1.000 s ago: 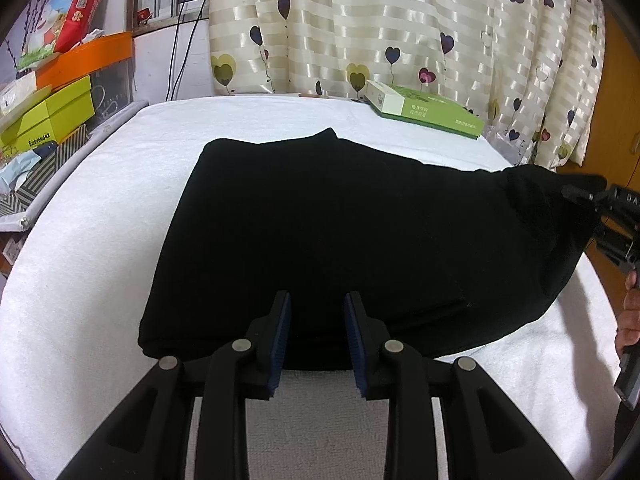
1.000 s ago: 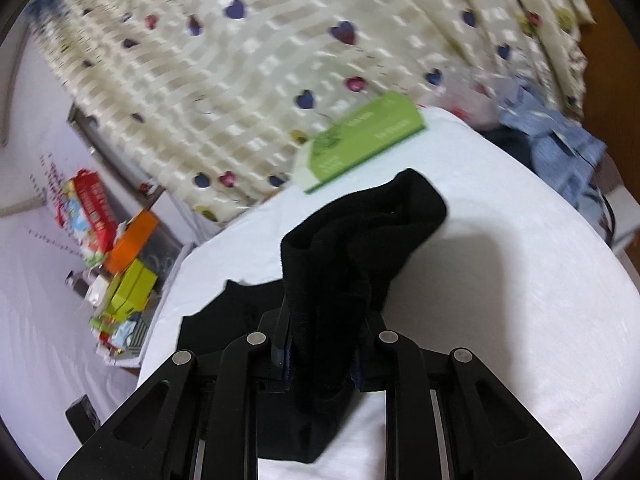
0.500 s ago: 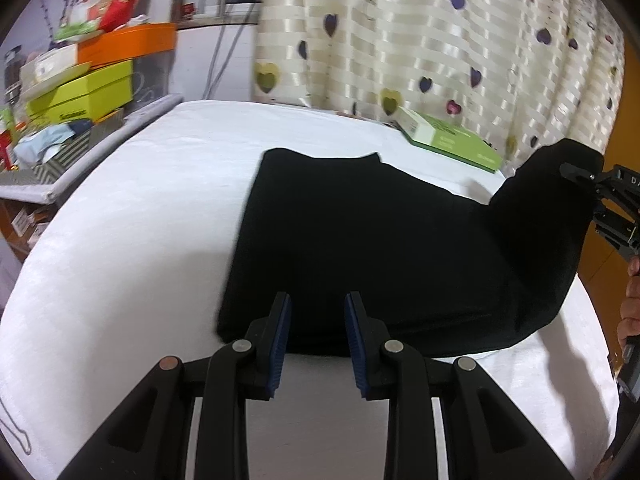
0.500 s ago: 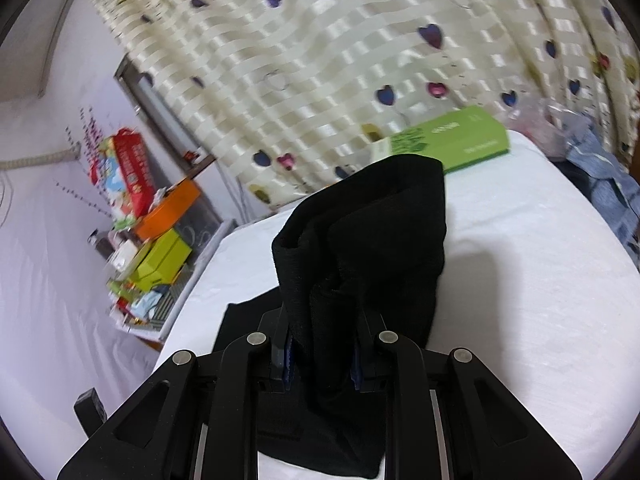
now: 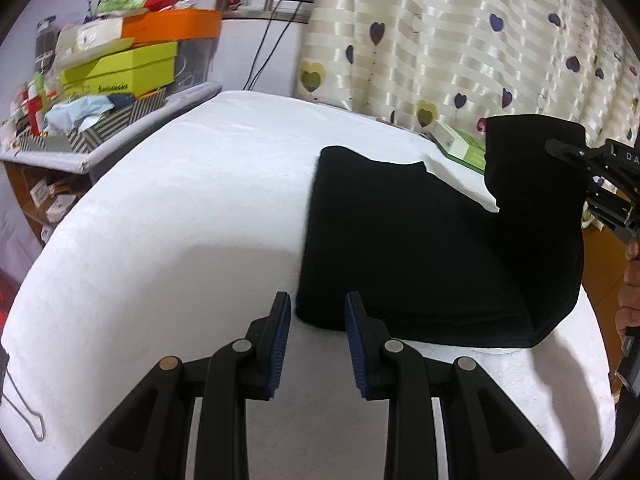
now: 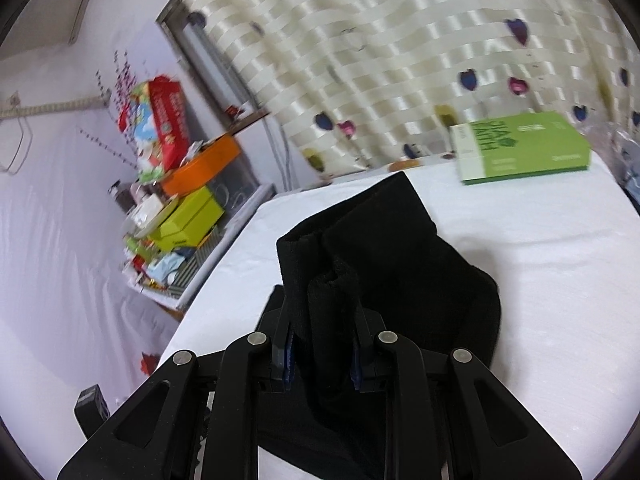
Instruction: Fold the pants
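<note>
Pants lie on the white bed, long axis running left to right. My right claw grips their right end, lifted clear; the fold goes leftward. My left claw hovers agape at their near-left corner, holding nothing.

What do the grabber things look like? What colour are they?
Both are black plastic. The left gripper has two fingers lined with ridged blue pads and round silver rivets at the joints. The right gripper looks the same, blue pads and silver rivets too.
</note>
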{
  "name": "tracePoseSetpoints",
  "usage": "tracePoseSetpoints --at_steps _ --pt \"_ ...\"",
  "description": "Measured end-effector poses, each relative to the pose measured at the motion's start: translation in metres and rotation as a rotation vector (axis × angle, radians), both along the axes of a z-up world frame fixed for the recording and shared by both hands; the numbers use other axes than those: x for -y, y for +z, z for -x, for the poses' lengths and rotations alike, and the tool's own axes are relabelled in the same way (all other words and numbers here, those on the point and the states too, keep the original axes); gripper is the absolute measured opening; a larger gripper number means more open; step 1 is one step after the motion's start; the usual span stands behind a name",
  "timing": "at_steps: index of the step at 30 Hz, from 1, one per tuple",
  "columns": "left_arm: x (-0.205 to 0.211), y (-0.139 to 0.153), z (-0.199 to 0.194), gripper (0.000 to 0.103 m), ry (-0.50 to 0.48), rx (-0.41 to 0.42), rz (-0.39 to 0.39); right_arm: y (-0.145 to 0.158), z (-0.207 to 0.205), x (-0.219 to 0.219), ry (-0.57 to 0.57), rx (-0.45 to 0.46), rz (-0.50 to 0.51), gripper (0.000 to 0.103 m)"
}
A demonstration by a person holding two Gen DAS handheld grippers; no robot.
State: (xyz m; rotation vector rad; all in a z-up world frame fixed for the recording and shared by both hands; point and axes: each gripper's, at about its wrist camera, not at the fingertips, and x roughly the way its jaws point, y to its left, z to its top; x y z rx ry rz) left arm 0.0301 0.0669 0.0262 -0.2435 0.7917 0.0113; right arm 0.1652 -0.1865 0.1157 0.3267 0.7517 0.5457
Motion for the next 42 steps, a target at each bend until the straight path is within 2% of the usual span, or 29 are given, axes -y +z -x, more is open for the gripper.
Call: tracePoseSetpoints --at_steps 6,15,26,28,30,31,33,37,40,42 --pt "-0.007 -0.002 0.003 0.03 0.015 -0.008 0.014 -0.006 0.0 -0.038 0.096 0.002 0.038 0.021" --pt "-0.022 -0.004 0.007 0.03 0.042 -0.012 0.033 -0.046 0.02 -0.096 0.246 -0.025 0.142 0.021" --pt "-0.035 -0.005 0.009 0.03 0.075 -0.016 0.052 -0.068 0.036 -0.117 0.31 0.0 0.244 0.022" --pt "-0.036 -0.005 0.009 0.03 0.079 -0.014 0.052 -0.076 0.036 -0.121 0.328 -0.021 0.254 0.029" --pt "-0.037 -0.005 0.009 0.03 0.082 -0.015 0.051 -0.078 0.037 -0.123 0.336 -0.029 0.252 0.035" --pt "-0.037 -0.005 0.01 0.03 0.084 -0.015 0.05 -0.076 0.041 -0.124 0.342 -0.012 0.25 0.042" --pt "-0.039 -0.004 0.011 0.03 0.089 -0.014 0.045 -0.072 0.05 -0.125 0.376 0.006 0.235 0.048" --pt "-0.044 0.0 0.015 0.03 0.107 -0.005 0.032 -0.063 0.065 -0.116 0.442 0.022 0.124 0.048" --pt "-0.05 0.007 0.018 0.03 0.124 0.011 0.036 -0.06 0.069 -0.096 0.391 0.036 0.087 0.048" --pt "-0.052 0.014 0.019 0.03 0.127 0.027 0.038 -0.058 0.068 -0.072 0.315 0.04 0.071 0.048"
